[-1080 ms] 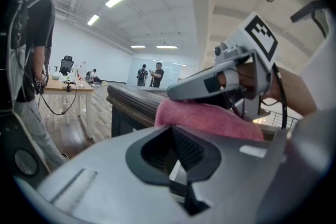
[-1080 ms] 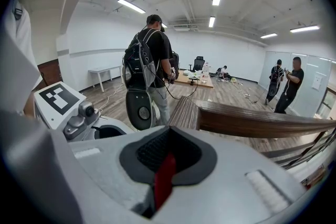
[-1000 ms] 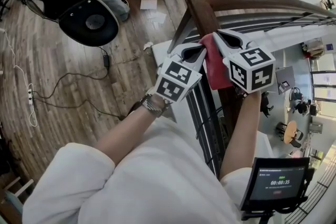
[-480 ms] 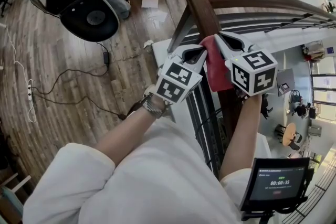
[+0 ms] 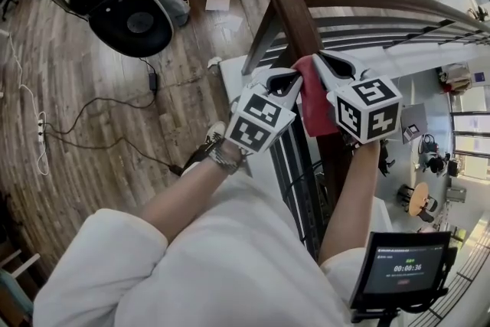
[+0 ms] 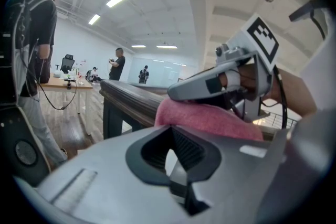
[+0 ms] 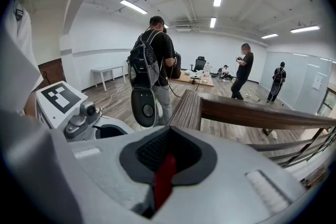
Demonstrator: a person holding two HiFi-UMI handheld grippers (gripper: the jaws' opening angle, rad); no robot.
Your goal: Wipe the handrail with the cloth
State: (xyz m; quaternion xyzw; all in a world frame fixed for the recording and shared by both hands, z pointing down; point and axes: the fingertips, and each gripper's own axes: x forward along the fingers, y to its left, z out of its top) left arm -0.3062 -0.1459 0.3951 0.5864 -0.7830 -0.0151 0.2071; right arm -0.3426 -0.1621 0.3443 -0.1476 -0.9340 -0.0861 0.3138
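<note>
While both pairs of jaws are closed, only my right gripper [image 5: 325,57] has something in it. A thin fold of the red cloth [image 5: 314,99] is pinched between its pads and shows as a red strip in the right gripper view. My left gripper [image 5: 293,76] is closed on nothing. Its tip sits just beside the cloth's left edge, and I cannot tell if it touches.

The cloth lies draped over the top of the wooden handrail [image 5: 302,23], a little nearer to me than the corner where the rail bends off to the right. In the left gripper view the right gripper lies on top of the cloth, with the rail running on far past it. Both grippers point away from me, side by side, left one beside the rail, right one over it.

Other bits — a watch [image 5: 222,155] on my left wrist, cables [image 5: 99,135] on the wood floor [image 5: 84,73] to the left, and a small screen [image 5: 402,266] at near right. A person with a backpack [image 7: 152,55] stands just beyond the rail corner.
</note>
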